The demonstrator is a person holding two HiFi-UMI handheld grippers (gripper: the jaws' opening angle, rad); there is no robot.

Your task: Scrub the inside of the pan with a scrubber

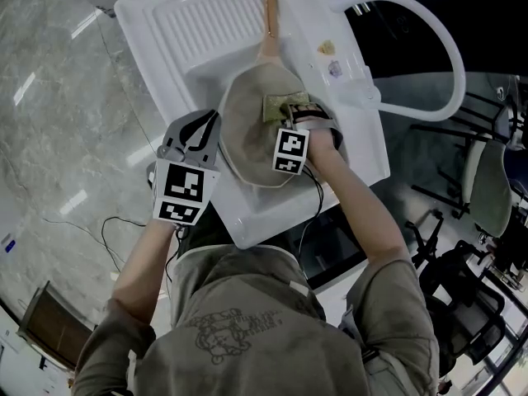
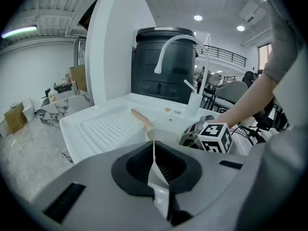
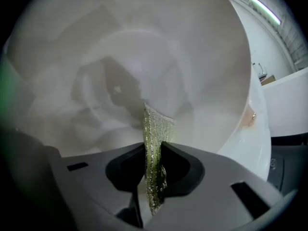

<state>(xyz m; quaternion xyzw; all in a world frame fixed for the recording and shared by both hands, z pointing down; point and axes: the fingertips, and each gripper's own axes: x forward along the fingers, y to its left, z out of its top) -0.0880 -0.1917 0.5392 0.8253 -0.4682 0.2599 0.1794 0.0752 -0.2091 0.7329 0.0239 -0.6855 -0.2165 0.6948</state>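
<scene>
Jaws of right gripper (image 3: 153, 173) tight on scrubber (image 3: 155, 129) inside pan (image 1: 246, 130), left gripper (image 2: 153, 163) likewise on its rim, over sink (image 1: 162, 21).

A: Pan (image 1: 247, 130) finish?
B: I noted it smooth, matt and pale inside; its handle (image 1: 270, 11) looked wooden.
A: Scrubber (image 3: 155, 129)?
B: Coarse, glittery green mesh, I logged. Sink (image 1: 136, 15) was glossy white, drainboard (image 1: 206, 27) ribbed.

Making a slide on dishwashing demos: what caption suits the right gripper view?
Right gripper clamps a green scrubber inside the pale pan, scrubber tip toward the pan's wall.
</scene>
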